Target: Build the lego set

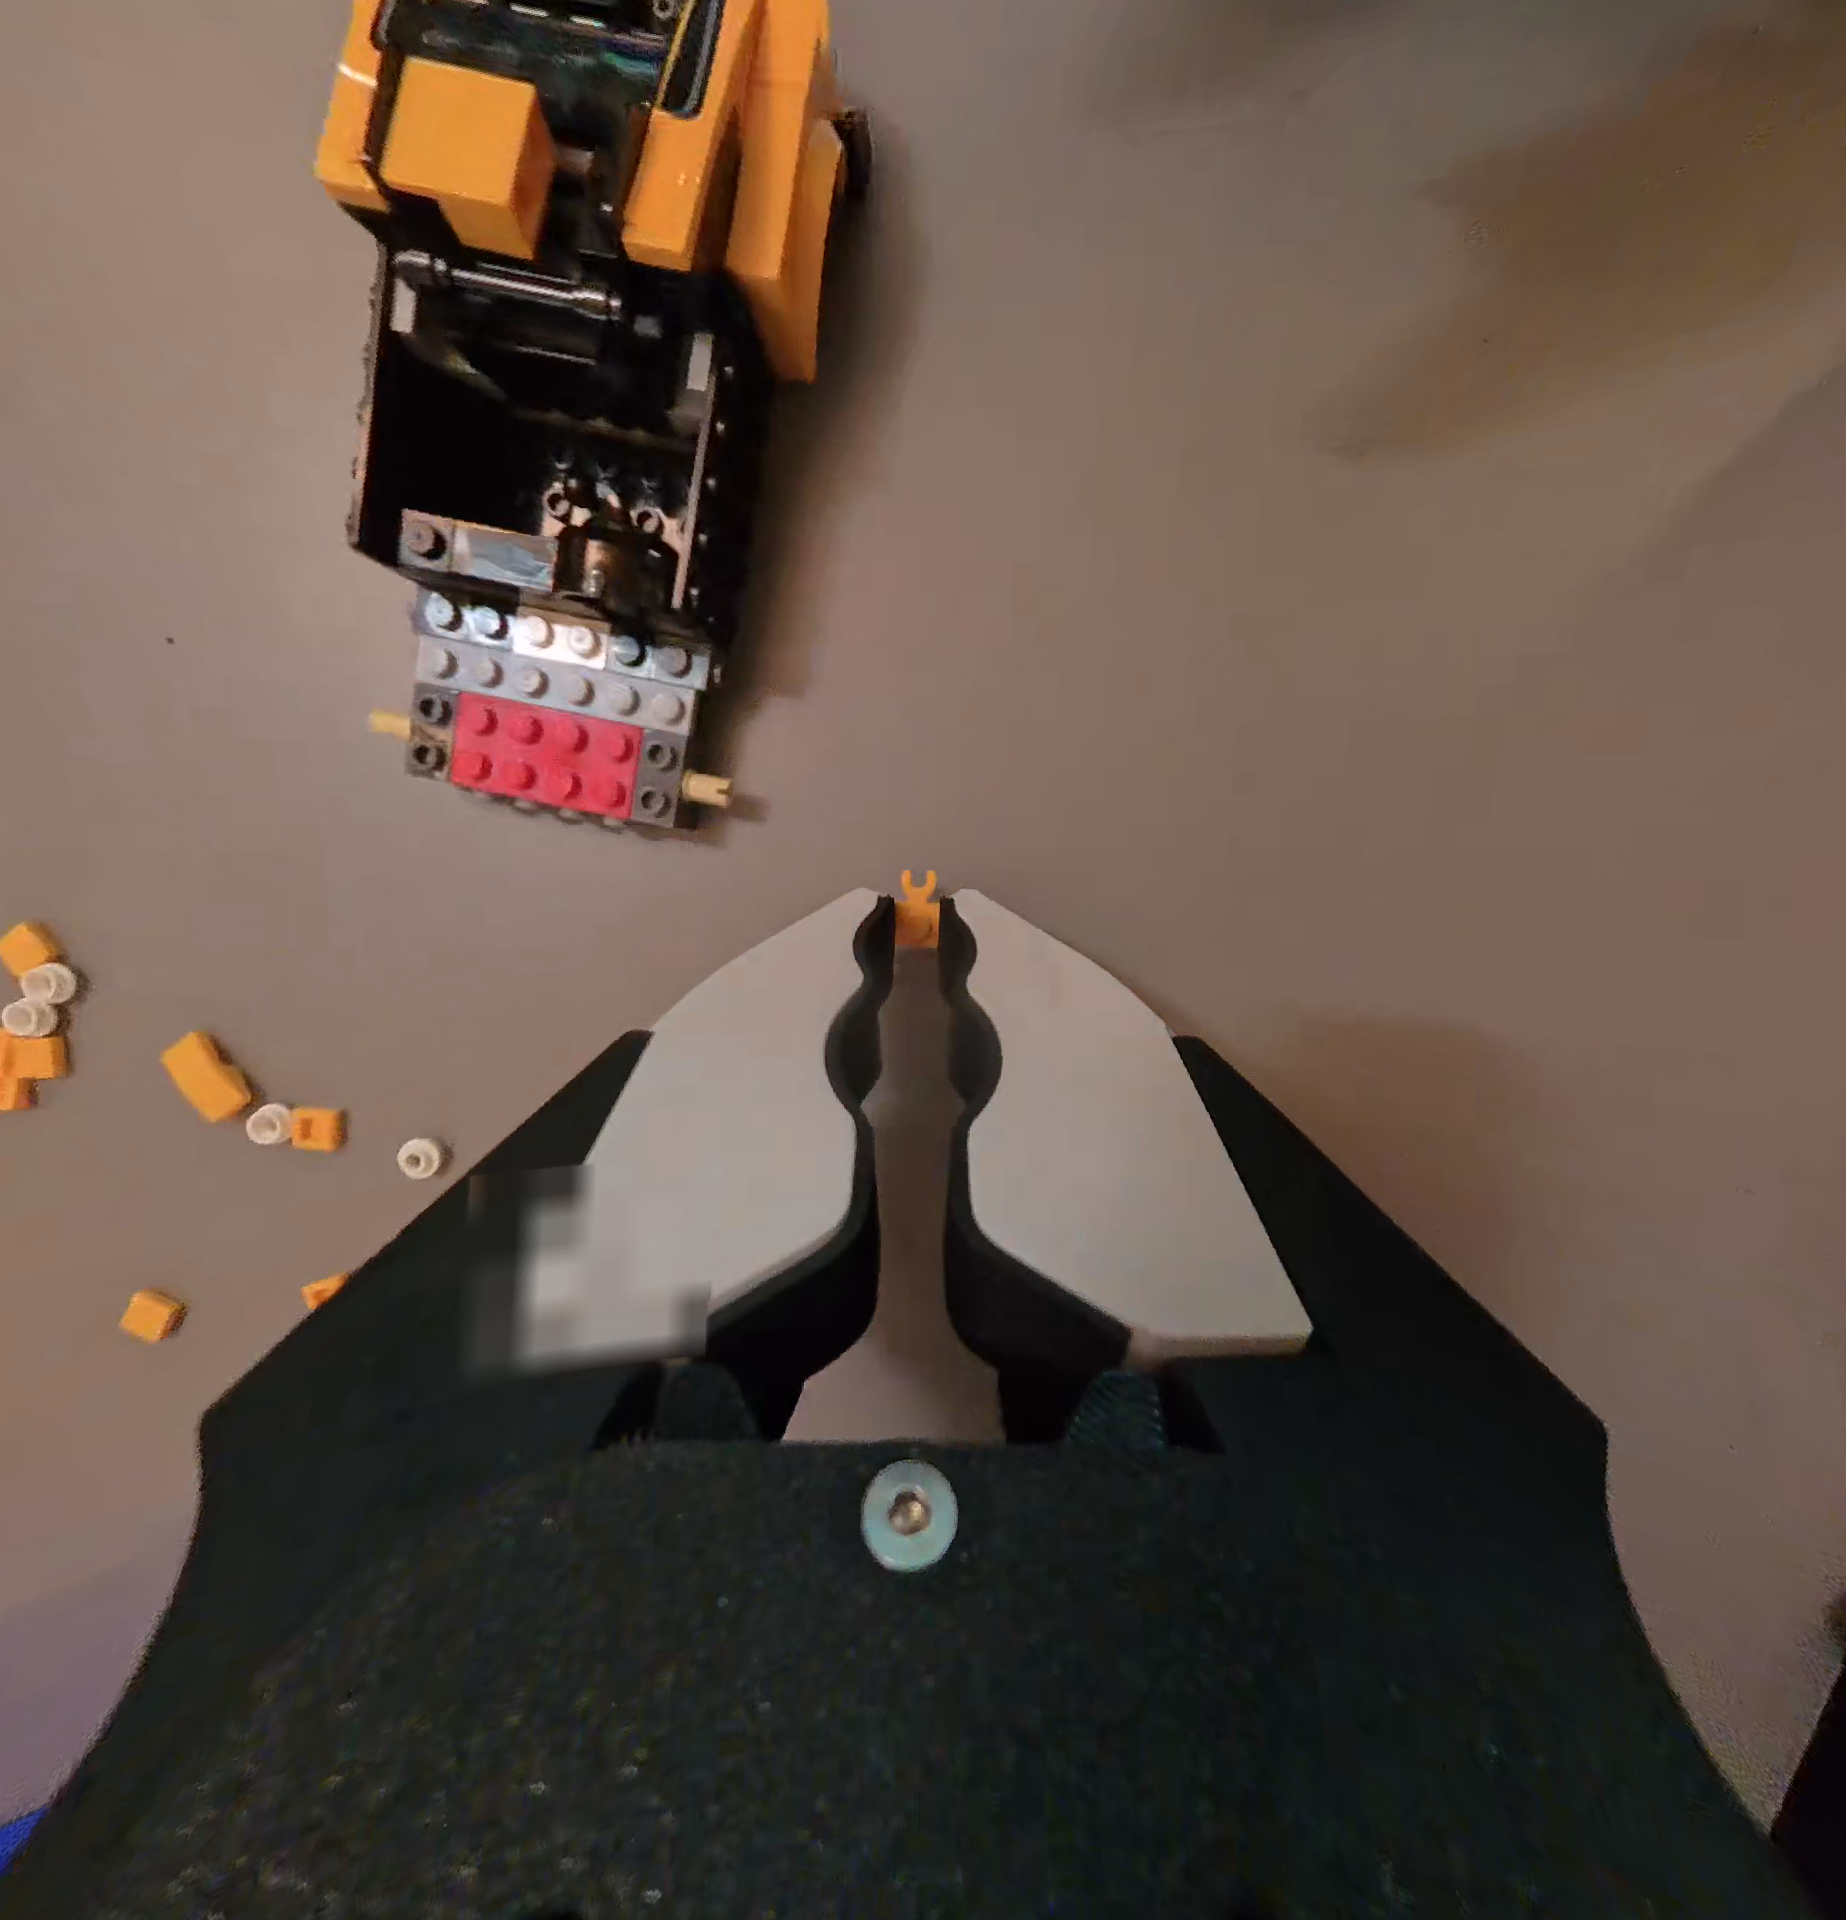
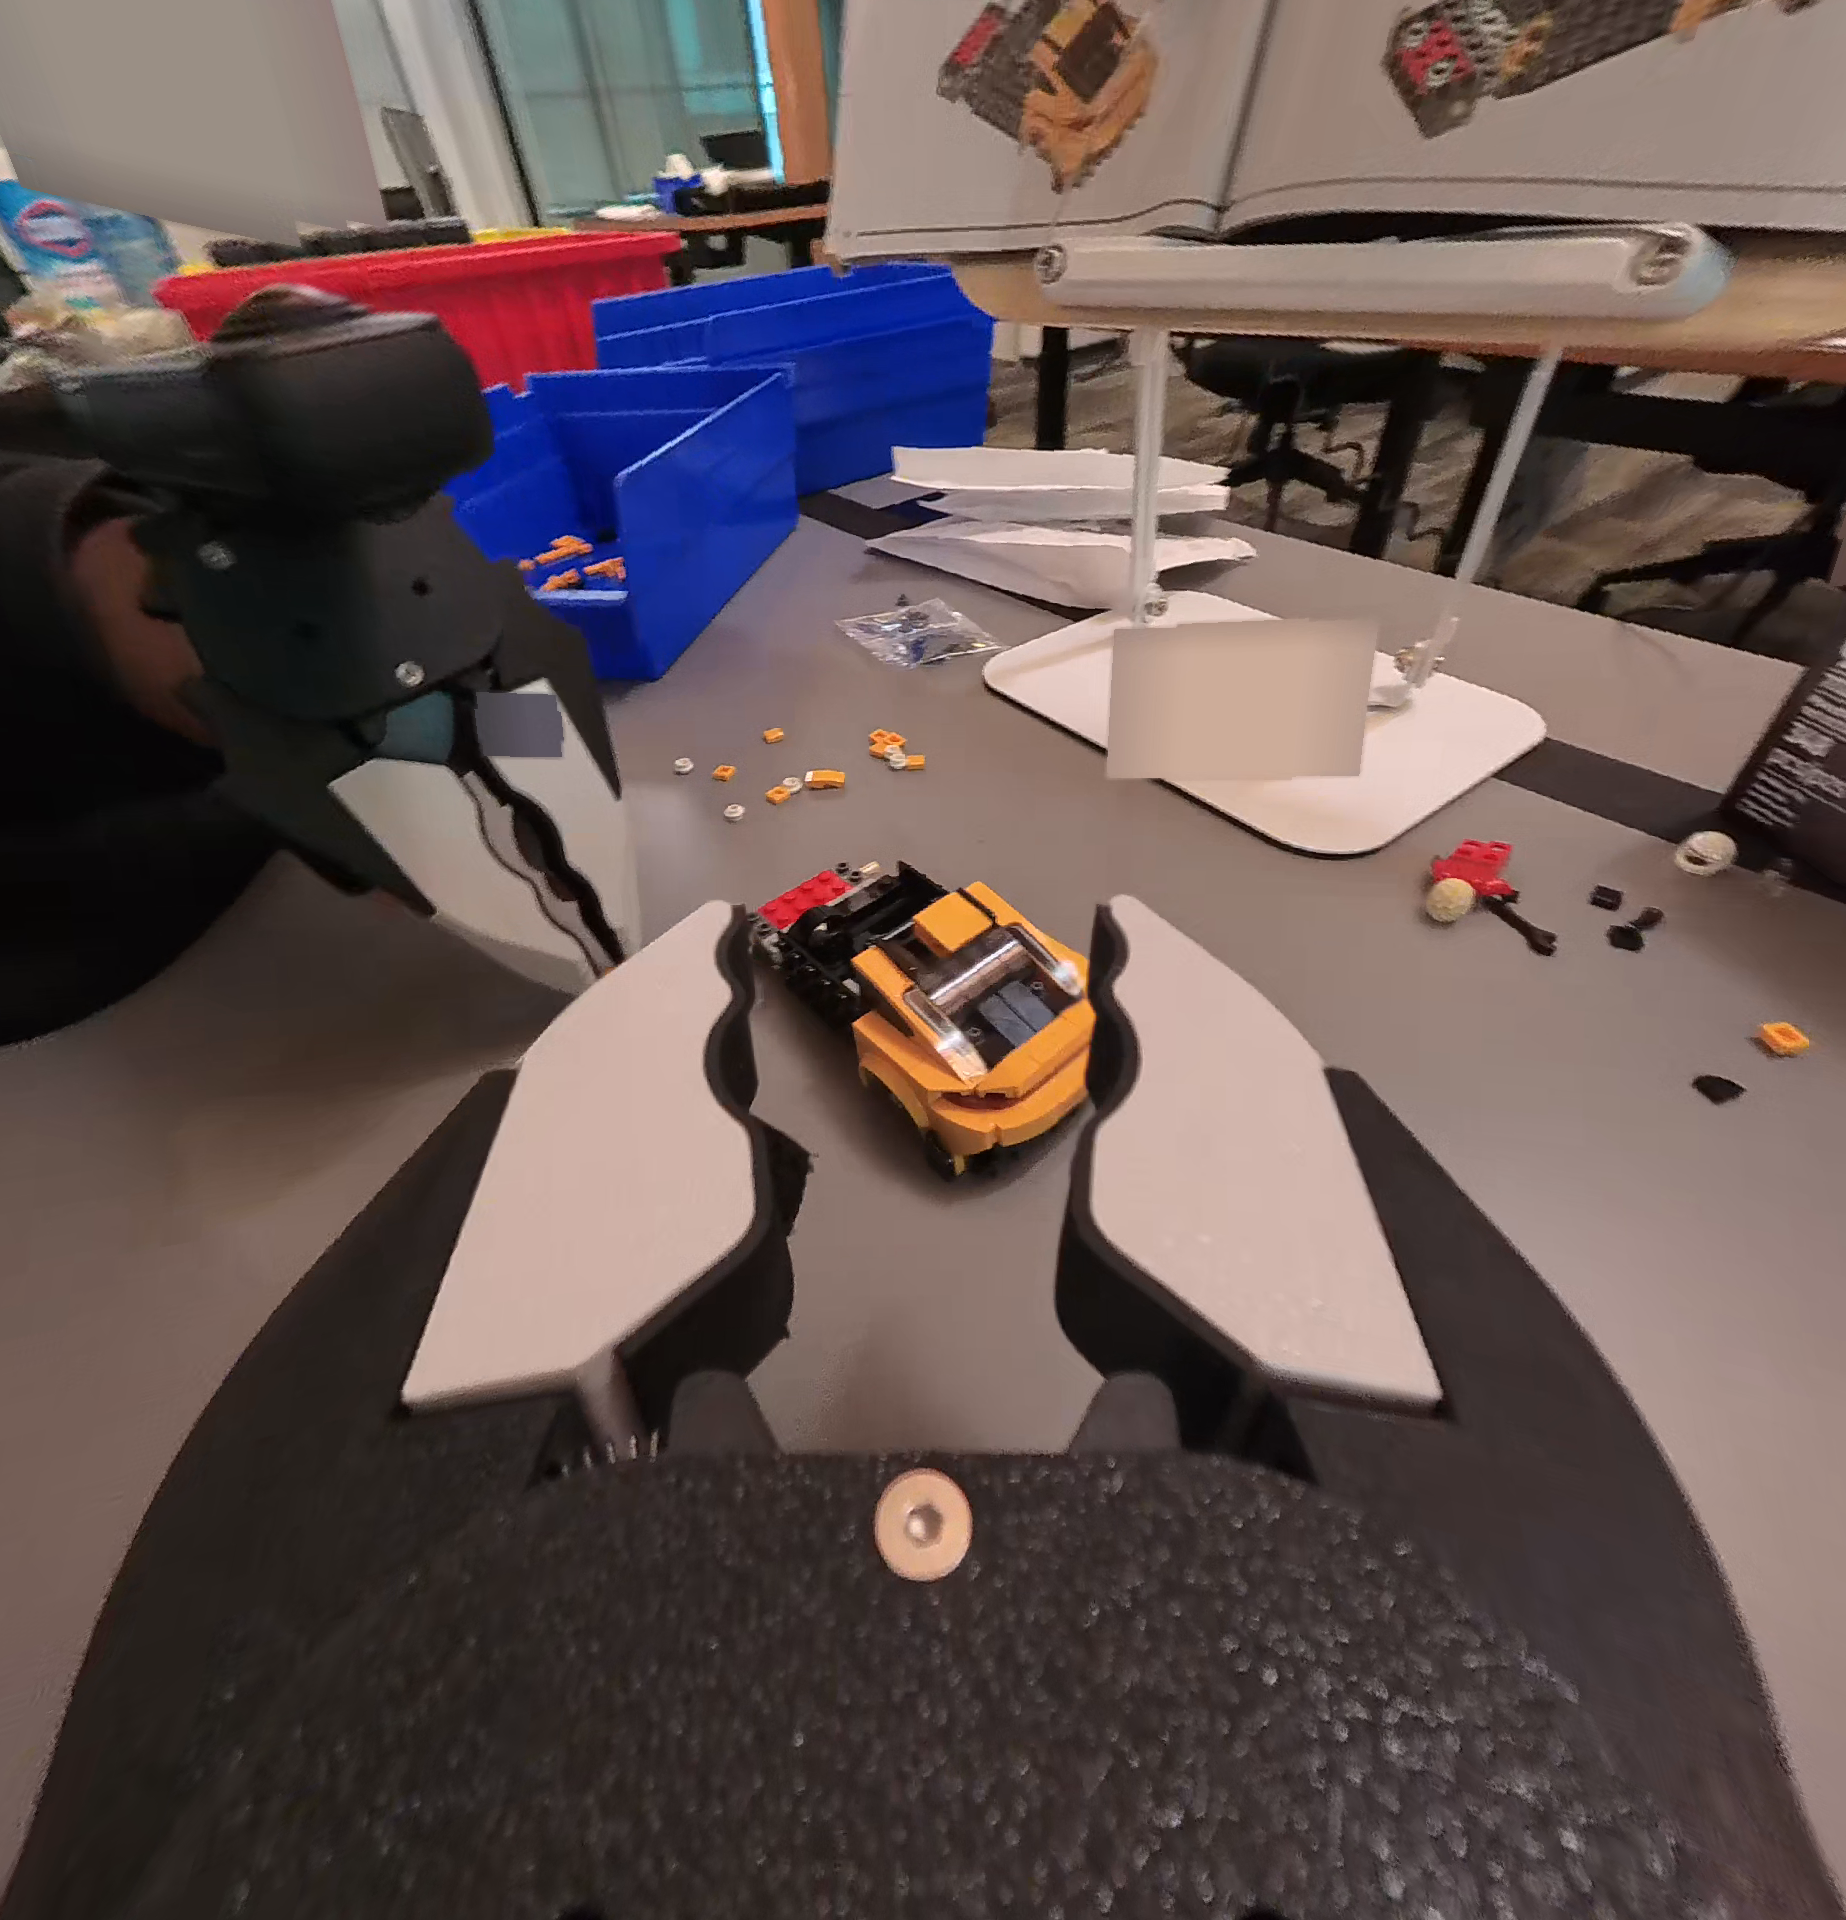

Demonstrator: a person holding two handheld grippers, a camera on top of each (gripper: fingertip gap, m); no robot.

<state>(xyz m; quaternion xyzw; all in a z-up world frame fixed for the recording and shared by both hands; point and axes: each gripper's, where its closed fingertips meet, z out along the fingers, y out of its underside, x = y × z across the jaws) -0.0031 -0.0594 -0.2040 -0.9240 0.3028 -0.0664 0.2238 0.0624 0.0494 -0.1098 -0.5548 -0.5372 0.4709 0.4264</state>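
A half-built yellow and black lego car [image 1: 576, 343] with a red plate [image 1: 545, 758] at its near end stands on the grey table [image 1: 1314, 675]. My left gripper [image 1: 916, 914] is shut on a small orange clip piece [image 1: 917, 906], held to the right of the car's red end. In the right wrist view the car [image 2: 940, 997] lies between and beyond the fingers of my open, empty right gripper [image 2: 919, 935]. The left gripper [image 2: 545, 883] shows at the left of that view.
Loose orange and white small pieces [image 1: 202, 1075] lie left of my left gripper, also seen in the right wrist view [image 2: 805, 774]. Blue bins [image 2: 690, 520], a red bin [image 2: 462, 281], a white stand [image 2: 1314, 748] with an open instruction book [image 2: 1314, 114], and red and black parts [image 2: 1501, 883] sit around. The grippers' ends are close to 15 cm from one another.
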